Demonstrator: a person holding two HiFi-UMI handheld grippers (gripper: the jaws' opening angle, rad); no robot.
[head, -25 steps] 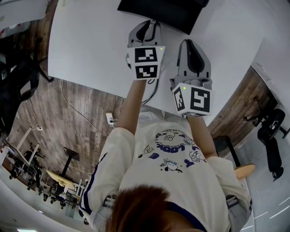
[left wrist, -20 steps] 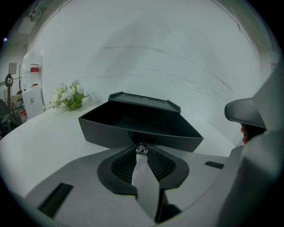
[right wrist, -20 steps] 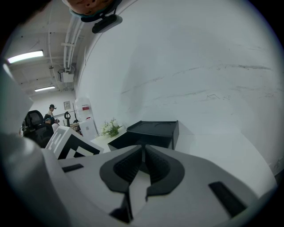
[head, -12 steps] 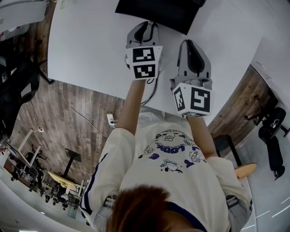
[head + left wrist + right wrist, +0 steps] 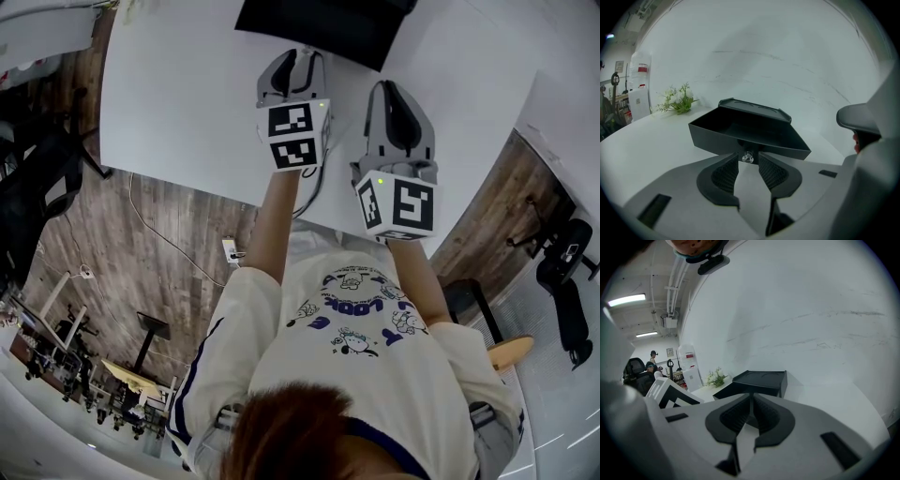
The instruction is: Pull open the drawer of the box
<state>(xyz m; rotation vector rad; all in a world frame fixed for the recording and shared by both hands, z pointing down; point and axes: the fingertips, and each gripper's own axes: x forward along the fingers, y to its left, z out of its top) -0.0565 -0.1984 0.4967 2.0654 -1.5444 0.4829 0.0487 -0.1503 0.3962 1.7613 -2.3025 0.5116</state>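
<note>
A black box (image 5: 328, 23) stands on the white table (image 5: 178, 94), and its drawer (image 5: 745, 129) is pulled out toward me, showing an empty inside. A small clear knob (image 5: 747, 157) sits on the drawer's front. My left gripper (image 5: 748, 158) is right at that knob. Its jaws are opening, with the knob between the fingertips (image 5: 733, 161) and a small gap on either side. In the head view the left gripper (image 5: 296, 56) points at the box. My right gripper (image 5: 392, 92) hovers beside it to the right, shut and empty (image 5: 751, 401), with the box (image 5: 761, 380) ahead of it.
A small bunch of white flowers with green leaves (image 5: 677, 101) lies on the table to the left of the box. The table's near edge (image 5: 234, 197) runs just under my forearms. A wooden floor, cables and office chairs lie beyond it.
The left gripper has shifted slightly back toward the table's near edge. The right gripper has stayed where it was.
</note>
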